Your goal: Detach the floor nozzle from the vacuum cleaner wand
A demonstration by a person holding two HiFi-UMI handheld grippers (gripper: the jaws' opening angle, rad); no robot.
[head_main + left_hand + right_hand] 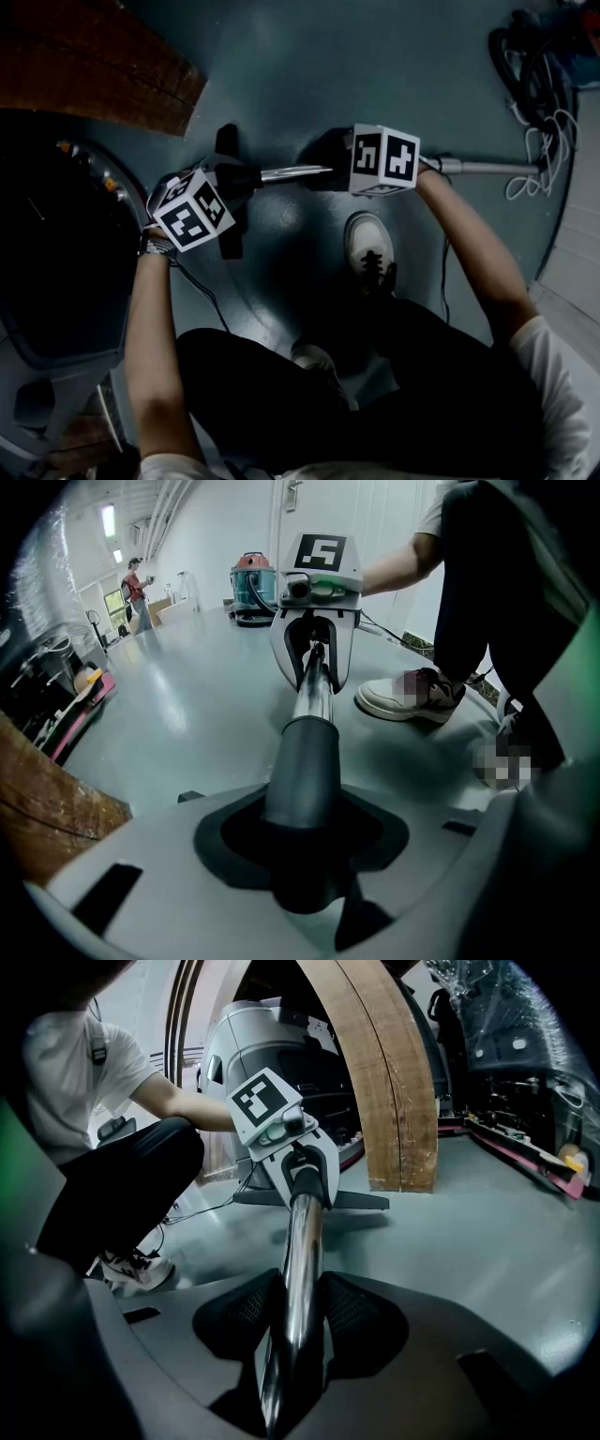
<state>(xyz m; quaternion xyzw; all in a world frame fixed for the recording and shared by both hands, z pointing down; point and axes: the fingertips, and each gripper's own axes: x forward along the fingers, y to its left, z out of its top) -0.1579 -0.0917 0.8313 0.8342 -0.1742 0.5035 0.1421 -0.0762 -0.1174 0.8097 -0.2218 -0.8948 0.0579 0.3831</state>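
The black floor nozzle [228, 202] lies flat on the grey floor, and its dark neck [305, 761] joins the chrome wand [296, 172]. My left gripper [234, 178] is shut on that neck, which fills the gap between its jaws in the left gripper view [302, 855]. My right gripper [330, 173] is shut on the wand a short way along from the joint, its ribbed pads [352, 1312] pressing the chrome tube [298, 1269]. Each gripper view shows the other gripper facing it along the wand: the right gripper [315, 653] and the left gripper [298, 1168], with the nozzle bar [356, 1200] behind.
A wooden board [94, 66] lies at the upper left and a large grey machine [56, 281] at the left. White cables [539, 159] sit by the wand's far end. My shoe [368, 246] rests just below the wand. A canister vacuum [251, 583] and a person [136, 592] are far off.
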